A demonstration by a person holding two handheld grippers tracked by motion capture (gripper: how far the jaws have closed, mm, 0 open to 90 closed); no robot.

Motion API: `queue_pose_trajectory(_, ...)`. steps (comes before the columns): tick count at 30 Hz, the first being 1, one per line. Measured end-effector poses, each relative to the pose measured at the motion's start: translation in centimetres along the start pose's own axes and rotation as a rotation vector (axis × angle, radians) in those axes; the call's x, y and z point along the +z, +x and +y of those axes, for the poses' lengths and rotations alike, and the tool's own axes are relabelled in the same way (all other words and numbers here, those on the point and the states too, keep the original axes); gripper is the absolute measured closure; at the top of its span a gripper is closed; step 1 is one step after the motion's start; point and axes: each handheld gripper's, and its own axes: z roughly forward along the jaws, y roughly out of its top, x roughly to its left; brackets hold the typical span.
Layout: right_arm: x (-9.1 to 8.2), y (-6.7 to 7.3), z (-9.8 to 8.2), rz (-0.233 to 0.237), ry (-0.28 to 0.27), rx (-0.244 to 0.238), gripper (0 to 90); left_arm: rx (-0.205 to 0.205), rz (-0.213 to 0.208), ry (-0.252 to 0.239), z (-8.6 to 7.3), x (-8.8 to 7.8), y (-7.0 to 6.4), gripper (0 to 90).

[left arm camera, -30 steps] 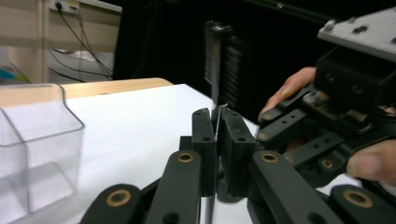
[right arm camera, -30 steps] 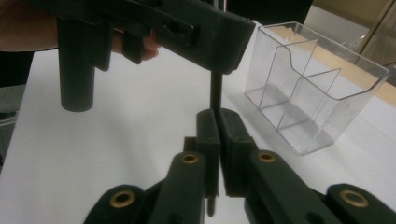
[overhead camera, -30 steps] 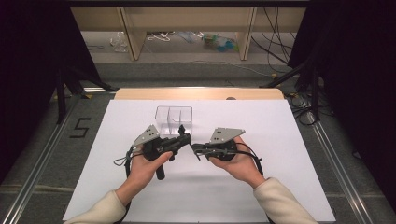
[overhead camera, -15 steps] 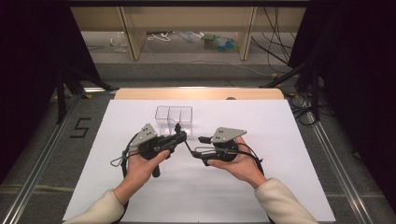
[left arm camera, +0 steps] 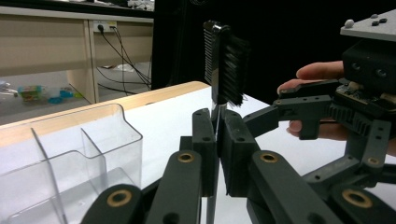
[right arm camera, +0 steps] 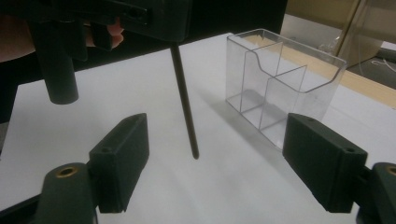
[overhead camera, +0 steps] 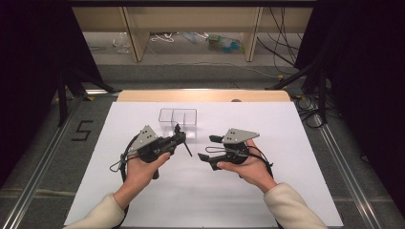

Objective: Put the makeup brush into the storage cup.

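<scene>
Right gripper point(overhead camera: 207, 148) fingers just opened, off brush point(left arm camera: 223, 60); left gripper point(overhead camera: 177, 137) clamps it; table point(overhead camera: 296, 143) roomy

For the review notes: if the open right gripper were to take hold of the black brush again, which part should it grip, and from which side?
Probably the bare lower handle of the black brush, below where the left gripper clamps it. The brush stands roughly upright, bristle head on top, its thin stem hanging free above the table. The right gripper, jaws just opened and apart, already faces that stem level from the side.
</scene>
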Motion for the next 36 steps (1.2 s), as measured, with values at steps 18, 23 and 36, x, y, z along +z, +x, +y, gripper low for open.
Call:
queue_pose_trajectory(18,-2.1,-0.4,-0.4,-0.048,-0.032,-0.008,20.5,0.01,0.034,0.0,0.3,-1.2,0.9,85.2)
queue_pose_trajectory(23,-2.6,-0.6,-0.5,-0.05,-0.043,-0.01,20.6,0.01,0.041,0.003,0.2,-1.3,1.0,85.2)
queue_pose_trajectory(36,-4.0,-0.4,-1.1,-0.069,-0.037,0.001,20.4,0.008,0.062,0.002,0.3,-1.8,1.6,85.1)
